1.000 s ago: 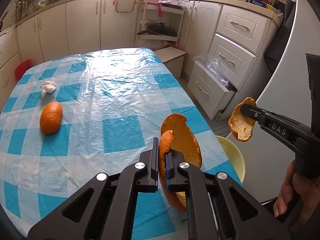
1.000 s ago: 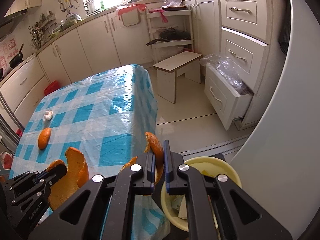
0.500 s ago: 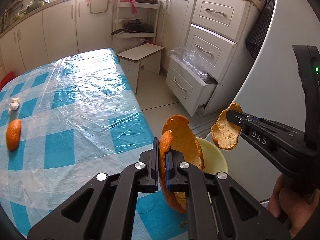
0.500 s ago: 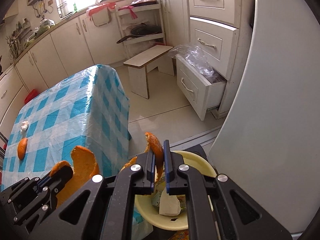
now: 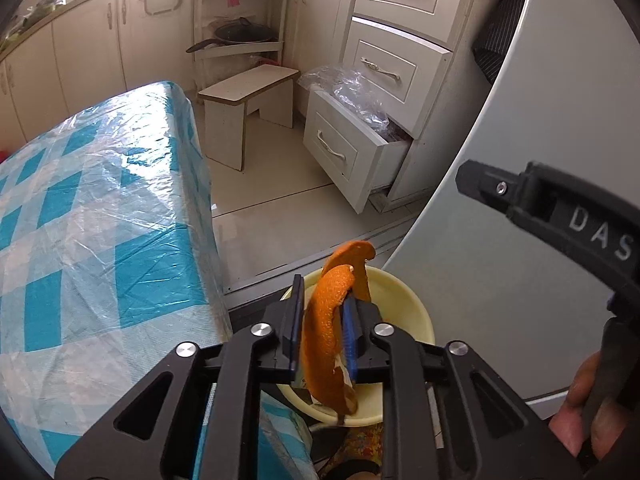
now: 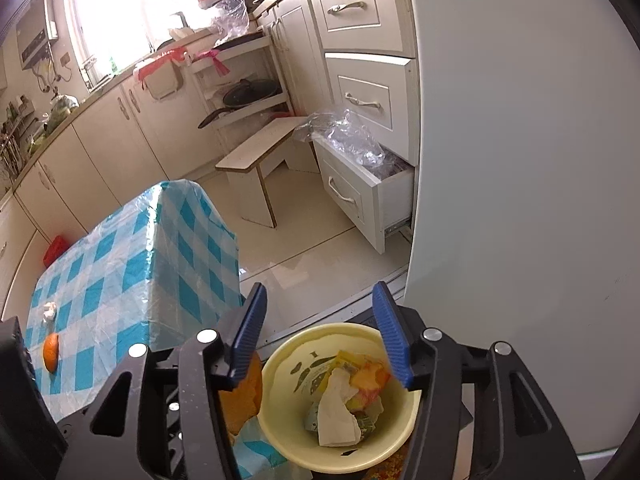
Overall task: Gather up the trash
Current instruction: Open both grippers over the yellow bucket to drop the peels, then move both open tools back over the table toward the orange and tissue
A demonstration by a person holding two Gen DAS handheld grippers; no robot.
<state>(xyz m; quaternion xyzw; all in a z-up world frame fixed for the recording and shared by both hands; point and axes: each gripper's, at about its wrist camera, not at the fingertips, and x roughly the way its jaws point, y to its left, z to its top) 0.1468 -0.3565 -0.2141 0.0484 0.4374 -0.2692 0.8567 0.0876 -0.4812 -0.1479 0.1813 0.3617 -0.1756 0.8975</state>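
A pale yellow bin stands on the floor by the table corner, holding paper and wrappers. It also shows in the left wrist view. My left gripper is shut on a large orange peel, held over the bin's near rim. My right gripper is open and empty above the bin; in the left wrist view its finger sticks in from the right. An orange piece and a white crumpled scrap lie on the checked table.
A white fridge door rises right of the bin. An open drawer with plastic bags and a low white stool stand on the tiled floor beyond. Cabinets line the far wall.
My right gripper has opened and its peel piece is gone from the jaws. Both grippers have moved right, off the table and over the bin.
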